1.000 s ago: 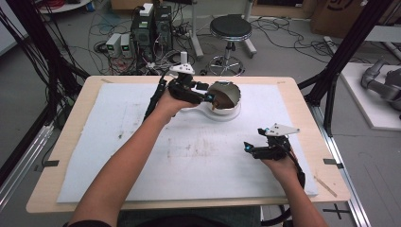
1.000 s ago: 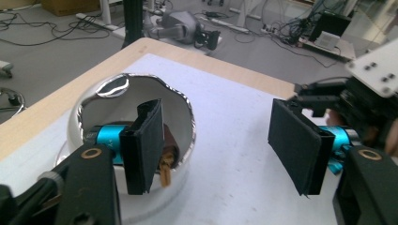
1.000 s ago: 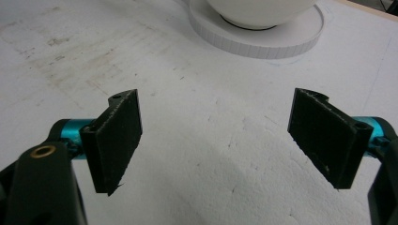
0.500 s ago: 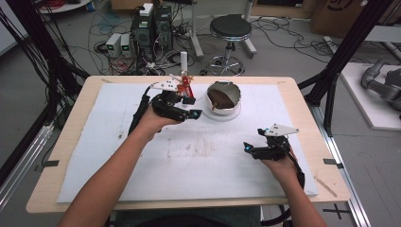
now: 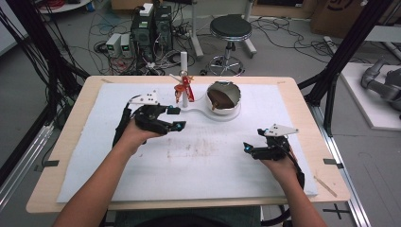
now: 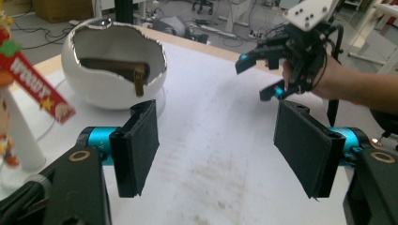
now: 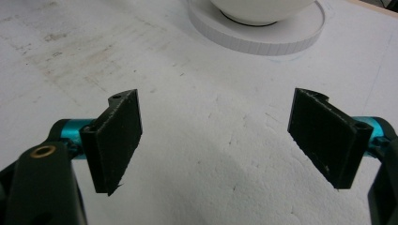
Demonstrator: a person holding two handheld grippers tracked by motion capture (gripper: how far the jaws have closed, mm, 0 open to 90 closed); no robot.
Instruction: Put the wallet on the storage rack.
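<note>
A white egg-shaped bowl (image 5: pixel 226 100) with a jagged, silver-edged opening sits on a round white base (image 5: pixel 208 113) at the far middle of the counter (image 5: pixel 283 84); something brown lies inside. Just to its left stands a small red figurine (image 5: pixel 183 87) on a white post. Your left tool (image 5: pixel 171 118) hovers near both, jaws wide apart and empty. Your right tool (image 5: pixel 249 149) rests low, well apart, also wide open and empty. A careless left sweep could topple the figurine or chip the bowl's rim.

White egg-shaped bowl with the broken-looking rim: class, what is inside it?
Inside the white bowl a brown bar-shaped piece lies across the hollow, one end bent down. The bowl's front wall hides its floor, so anything beneath cannot be seen.
</note>
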